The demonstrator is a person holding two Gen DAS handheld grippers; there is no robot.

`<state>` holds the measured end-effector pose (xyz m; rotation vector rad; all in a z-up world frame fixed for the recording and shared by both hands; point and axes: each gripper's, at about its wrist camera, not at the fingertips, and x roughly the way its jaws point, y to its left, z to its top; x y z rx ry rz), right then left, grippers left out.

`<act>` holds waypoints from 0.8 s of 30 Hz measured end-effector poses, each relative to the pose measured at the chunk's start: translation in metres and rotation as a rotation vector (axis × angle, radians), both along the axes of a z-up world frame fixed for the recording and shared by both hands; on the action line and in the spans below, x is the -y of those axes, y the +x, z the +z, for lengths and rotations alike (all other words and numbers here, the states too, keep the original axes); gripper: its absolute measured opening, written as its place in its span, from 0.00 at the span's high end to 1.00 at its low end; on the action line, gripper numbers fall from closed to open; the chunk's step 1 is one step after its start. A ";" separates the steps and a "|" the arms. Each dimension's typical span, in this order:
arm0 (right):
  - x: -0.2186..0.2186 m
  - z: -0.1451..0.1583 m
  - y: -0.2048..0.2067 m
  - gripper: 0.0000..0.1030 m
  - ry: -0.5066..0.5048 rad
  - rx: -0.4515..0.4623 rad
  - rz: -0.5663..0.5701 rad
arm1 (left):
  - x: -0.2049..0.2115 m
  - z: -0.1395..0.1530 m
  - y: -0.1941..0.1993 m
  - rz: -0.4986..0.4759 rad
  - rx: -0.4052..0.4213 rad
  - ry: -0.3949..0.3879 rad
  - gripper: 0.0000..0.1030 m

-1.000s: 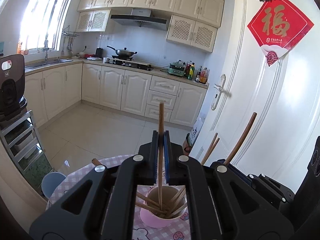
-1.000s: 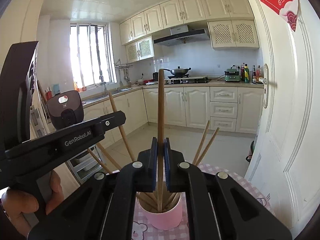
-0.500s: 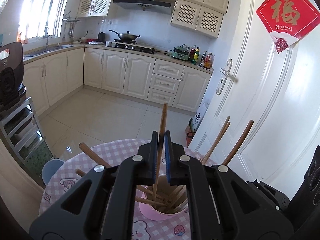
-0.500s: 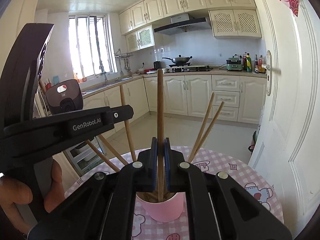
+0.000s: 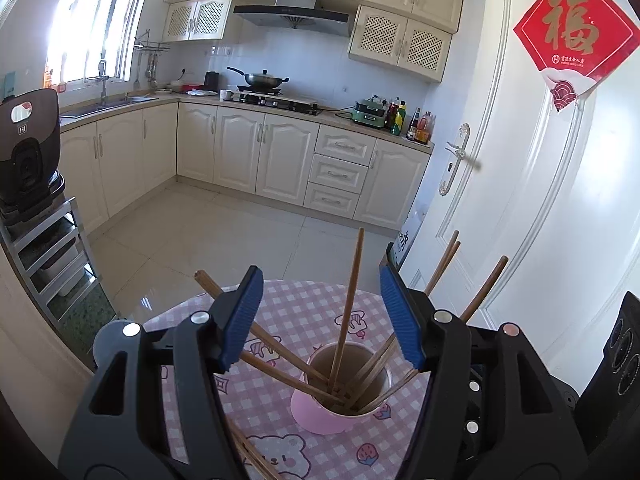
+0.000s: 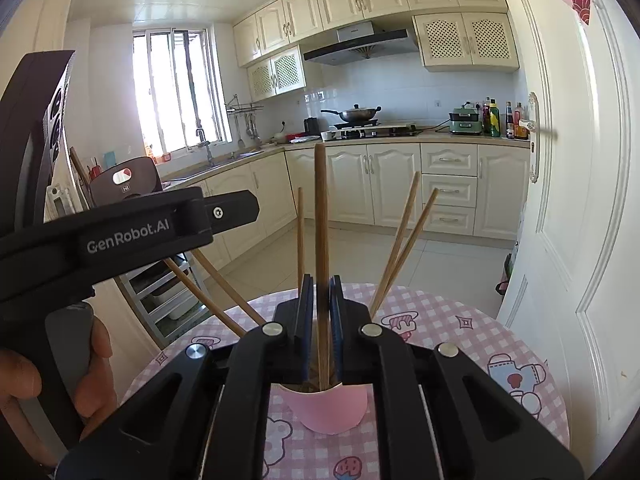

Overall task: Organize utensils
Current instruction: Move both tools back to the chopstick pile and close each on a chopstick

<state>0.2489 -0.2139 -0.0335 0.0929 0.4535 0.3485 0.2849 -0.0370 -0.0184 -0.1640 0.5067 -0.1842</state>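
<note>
The left claw (image 5: 320,316), clamped on an upright chopstick (image 5: 347,312) a second ago, is now being opened, its blue pads set well apart on either side of that chopstick. The chopstick is no longer gripped; it is now leaned in the pink cup (image 5: 340,408) among the others. More of the checked worktop (image 5: 304,312) is now seen between the pads.

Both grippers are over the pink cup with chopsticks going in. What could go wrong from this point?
1. The left gripper is opening; the chopstick between its jaws stands free in the pink cup and may topple sideways.
2. The right gripper is shut on another chopstick; pushing it down could tip the cup.
3. Splayed chopsticks could snag either gripper when it pulls away.
</note>
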 end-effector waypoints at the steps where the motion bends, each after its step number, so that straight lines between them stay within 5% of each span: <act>1: 0.000 0.000 -0.001 0.91 0.000 -0.001 0.000 | -0.001 0.000 -0.002 0.002 0.002 0.002 0.41; 24: -0.005 0.014 -0.059 0.76 0.002 0.016 0.000 | -0.023 0.012 -0.073 0.021 0.009 0.026 0.30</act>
